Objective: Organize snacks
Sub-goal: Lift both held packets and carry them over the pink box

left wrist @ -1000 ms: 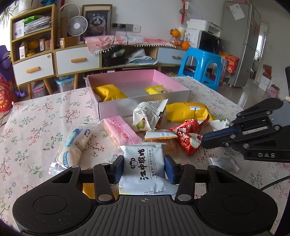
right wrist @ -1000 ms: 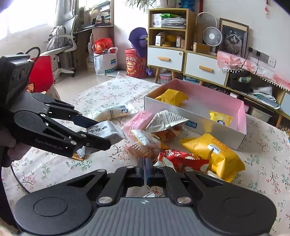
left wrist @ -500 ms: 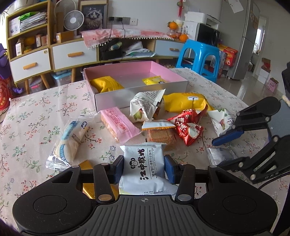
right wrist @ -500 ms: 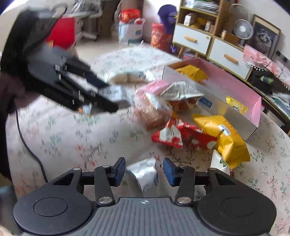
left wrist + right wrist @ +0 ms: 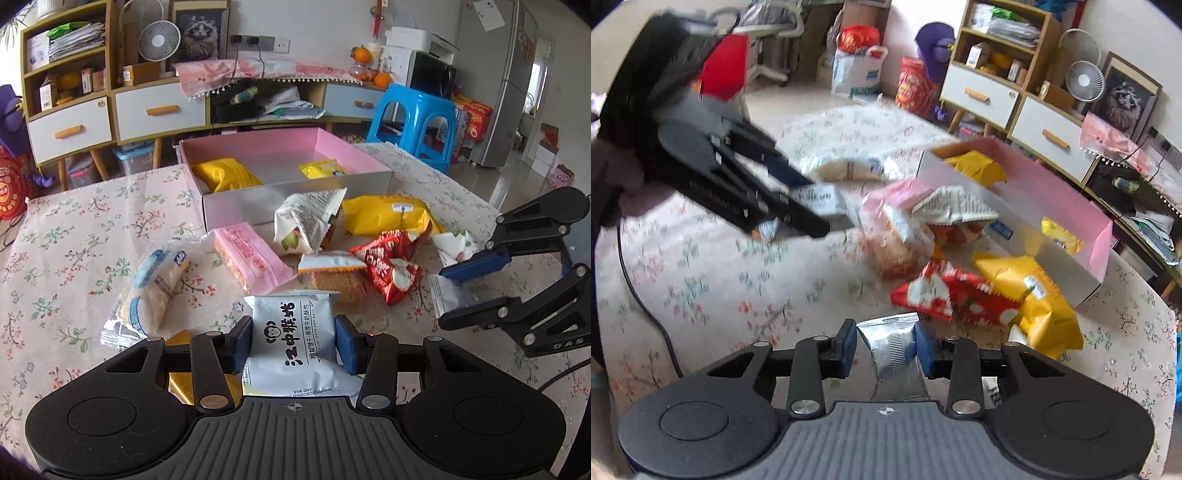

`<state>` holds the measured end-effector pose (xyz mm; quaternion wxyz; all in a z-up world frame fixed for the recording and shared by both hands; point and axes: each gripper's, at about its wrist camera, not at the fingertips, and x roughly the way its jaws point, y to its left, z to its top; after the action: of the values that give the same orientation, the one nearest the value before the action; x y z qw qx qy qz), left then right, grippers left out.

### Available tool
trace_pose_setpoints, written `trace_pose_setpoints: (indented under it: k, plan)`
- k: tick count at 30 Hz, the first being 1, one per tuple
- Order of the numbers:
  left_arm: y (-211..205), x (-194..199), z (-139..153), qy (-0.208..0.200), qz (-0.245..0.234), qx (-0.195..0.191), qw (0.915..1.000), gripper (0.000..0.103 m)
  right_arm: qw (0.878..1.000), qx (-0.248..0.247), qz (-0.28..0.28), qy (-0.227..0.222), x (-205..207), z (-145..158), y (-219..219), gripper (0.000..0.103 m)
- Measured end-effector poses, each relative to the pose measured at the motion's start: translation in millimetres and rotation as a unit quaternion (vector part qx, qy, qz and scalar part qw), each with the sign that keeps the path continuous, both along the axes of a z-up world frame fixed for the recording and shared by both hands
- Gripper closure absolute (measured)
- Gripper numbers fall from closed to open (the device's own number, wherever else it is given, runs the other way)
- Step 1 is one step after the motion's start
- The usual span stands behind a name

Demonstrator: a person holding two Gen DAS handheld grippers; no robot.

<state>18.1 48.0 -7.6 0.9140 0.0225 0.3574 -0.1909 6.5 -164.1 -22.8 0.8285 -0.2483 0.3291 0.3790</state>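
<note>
My left gripper (image 5: 294, 343) is shut on a white snack packet (image 5: 291, 325) with a monkey logo, held just above the floral tablecloth. Off to its right, my right gripper (image 5: 448, 297) has a small silver packet (image 5: 443, 291) between its fingers. In the right wrist view that silver packet (image 5: 892, 343) sits between the blue pads of the right gripper (image 5: 885, 349), whose jaws are closing and touch its sides. The pink box (image 5: 295, 199) stands behind the loose snacks with two yellow packets inside.
Loose snacks lie in front of the box: a pink packet (image 5: 251, 258), a blue-and-white bread roll (image 5: 147, 288), a red packet (image 5: 391, 266), a yellow bag (image 5: 384, 218), a newsprint-patterned packet (image 5: 306, 221). A blue stool (image 5: 417, 122) and drawers stand beyond the table.
The right gripper went from shut and bare to spread around the silver packet, then narrowed onto it, rolling a little. The left gripper kept still with the white packet.
</note>
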Motion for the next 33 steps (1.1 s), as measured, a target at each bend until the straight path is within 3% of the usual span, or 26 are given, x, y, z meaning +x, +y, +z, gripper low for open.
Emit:
trace_pose_setpoints:
  k: [10,19,24,33]
  plan:
    - [-6,16,24,-0.027,0.019,-0.011,0.9994,0.059,0.996,0.074,-0.035,-0.023,20,36,-3,0.080]
    - [-26,47,44,-0.051,0.040,-0.002,0.9979,0.059,0.986,0.116,-0.112,-0.039,69,56,-7,0.080]
    - [-33,73,49,-0.052,0.054,0.000,0.9972,0.059,0.970,0.161,-0.180,-0.018,104,53,-21,0.080]
    - [-53,126,44,-0.035,0.072,-0.020,0.9966,0.059,0.930,0.241,-0.276,0.041,142,29,-48,0.079]
